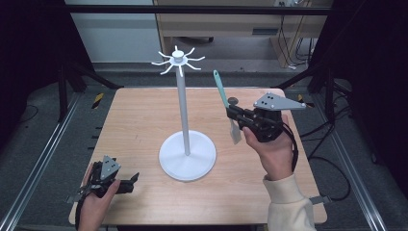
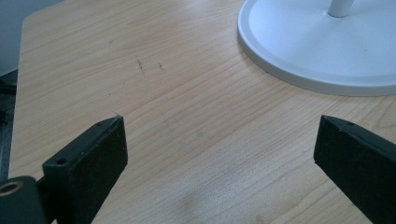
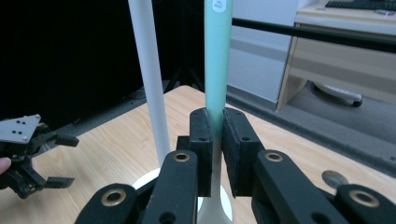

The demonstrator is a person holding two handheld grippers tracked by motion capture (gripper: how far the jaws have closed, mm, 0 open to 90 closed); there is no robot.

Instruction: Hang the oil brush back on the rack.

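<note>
Held upright above the wooden table [image 1: 144,125], right of the white stand with hooked top [image 1: 182,96]: a slim spatula with mint-green handle and pale translucent blade [image 1: 224,96] (blade end downward). Pinched at mid-handle by the right gripper [image 3: 215,135], jaws pressed tight. Left gripper [image 1: 132,180] low at the near-left table corner, jaws spread wide, holding nothing.

Wooden desk [image 1: 144,125], light grain, corners rounded, faint scuffs seen on surface [image 2: 149,65]. Small dark round object [image 1: 233,100] laid near far right edge. Grey floor [image 1: 125,77] seen beyond desk. Black frame bar [image 1: 192,9] run across top. Light wooden cabinet [image 1: 216,24] set at back, cables [image 1: 293,48] hung beside it.
</note>
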